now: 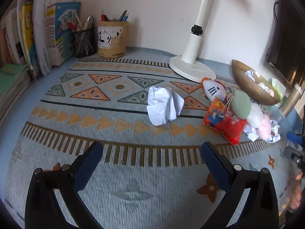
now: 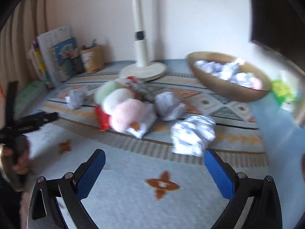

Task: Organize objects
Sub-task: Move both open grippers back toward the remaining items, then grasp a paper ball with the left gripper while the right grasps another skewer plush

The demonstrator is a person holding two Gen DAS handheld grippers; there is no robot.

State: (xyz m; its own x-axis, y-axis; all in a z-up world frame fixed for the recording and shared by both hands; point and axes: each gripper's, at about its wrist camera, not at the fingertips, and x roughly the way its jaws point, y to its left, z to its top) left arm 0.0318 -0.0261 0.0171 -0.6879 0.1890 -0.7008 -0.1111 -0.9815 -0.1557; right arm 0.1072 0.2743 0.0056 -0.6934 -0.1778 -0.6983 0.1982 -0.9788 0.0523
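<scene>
Grippers, left gripper and right gripper, gape wide, released, holding nothing above the counter. Only the right view shows foil balls filling the bowl.

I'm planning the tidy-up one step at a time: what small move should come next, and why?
Probably ease the right gripper forward onto the nearest paper ball. Its jaws are open and empty, that ball lies loose on the mat just ahead, and the bowl already holds similar balls.

Left wrist view: low over the mat, faced toward the wall and books. Right wrist view: likewise low, faced toward the bowl. Lamp, plush toys and paper balls are shared.
</scene>
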